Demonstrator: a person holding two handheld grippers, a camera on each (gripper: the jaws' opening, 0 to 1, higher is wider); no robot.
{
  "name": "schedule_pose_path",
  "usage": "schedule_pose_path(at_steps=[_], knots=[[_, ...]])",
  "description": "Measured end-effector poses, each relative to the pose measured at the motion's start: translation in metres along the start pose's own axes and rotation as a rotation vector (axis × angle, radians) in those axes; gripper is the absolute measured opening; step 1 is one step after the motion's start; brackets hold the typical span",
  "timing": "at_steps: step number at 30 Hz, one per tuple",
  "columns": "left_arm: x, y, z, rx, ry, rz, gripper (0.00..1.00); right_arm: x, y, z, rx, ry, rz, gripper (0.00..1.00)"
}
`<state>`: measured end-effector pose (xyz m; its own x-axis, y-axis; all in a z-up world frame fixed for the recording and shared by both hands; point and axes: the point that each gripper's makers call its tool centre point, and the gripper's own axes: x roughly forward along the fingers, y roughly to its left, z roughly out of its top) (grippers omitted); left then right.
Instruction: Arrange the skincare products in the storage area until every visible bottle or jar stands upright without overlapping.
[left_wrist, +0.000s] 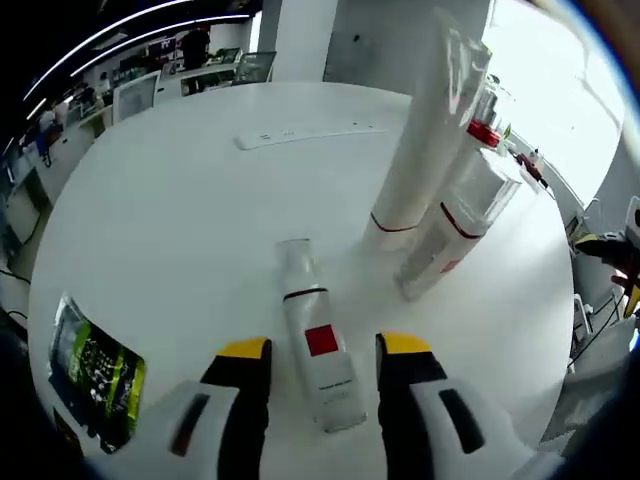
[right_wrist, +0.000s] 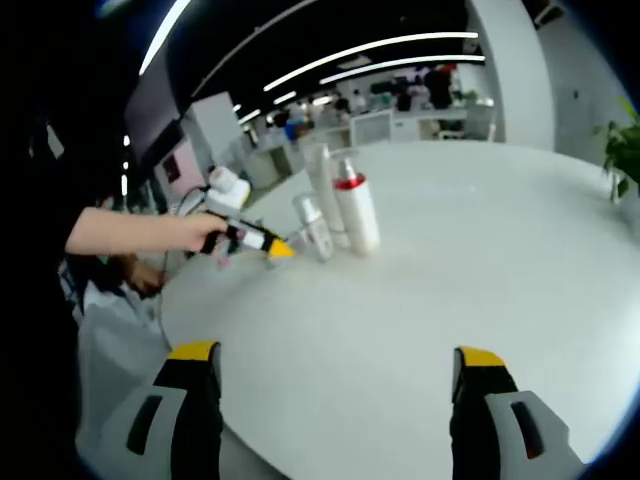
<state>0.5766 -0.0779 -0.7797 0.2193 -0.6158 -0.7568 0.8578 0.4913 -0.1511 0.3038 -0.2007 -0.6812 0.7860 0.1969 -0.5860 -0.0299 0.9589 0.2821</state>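
The lying bottle (left_wrist: 318, 345) sits between the spread jaws of our left gripper (left_wrist: 325, 350); two bottles (left_wrist: 440, 170) stand behind. We judge the next move is closing and tipping it upright, while our right gripper (right_wrist: 335, 362) waits wide open.

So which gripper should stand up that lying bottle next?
Left. The left gripper is open, its jaws already either side of the lying bottle. The right gripper is open over bare table, well short of the bottles.

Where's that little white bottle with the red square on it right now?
In the left gripper view, the small bottle lies on the white table between the left gripper's open jaws, just before two upright bottles.
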Motion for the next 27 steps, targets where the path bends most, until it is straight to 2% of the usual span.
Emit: schedule_pose_path(at_steps=[4,12,14,27], knots=[[0.001,0.005,0.002,0.004,0.000,0.029,0.38,0.001,0.000,0.000,0.002,0.000,0.000,0.98],[0.002,0.017,0.000,0.068,0.031,0.093,0.32,0.004,-0.001,-0.001,0.006,0.004,0.003,0.98],[0.002,0.019,-0.002,0.085,0.041,0.111,0.28,0.005,-0.001,0.001,0.006,0.002,0.005,0.98],[0.004,0.021,0.001,0.101,0.031,0.118,0.26,0.007,0.001,0.006,0.001,-0.008,0.010,0.98]])
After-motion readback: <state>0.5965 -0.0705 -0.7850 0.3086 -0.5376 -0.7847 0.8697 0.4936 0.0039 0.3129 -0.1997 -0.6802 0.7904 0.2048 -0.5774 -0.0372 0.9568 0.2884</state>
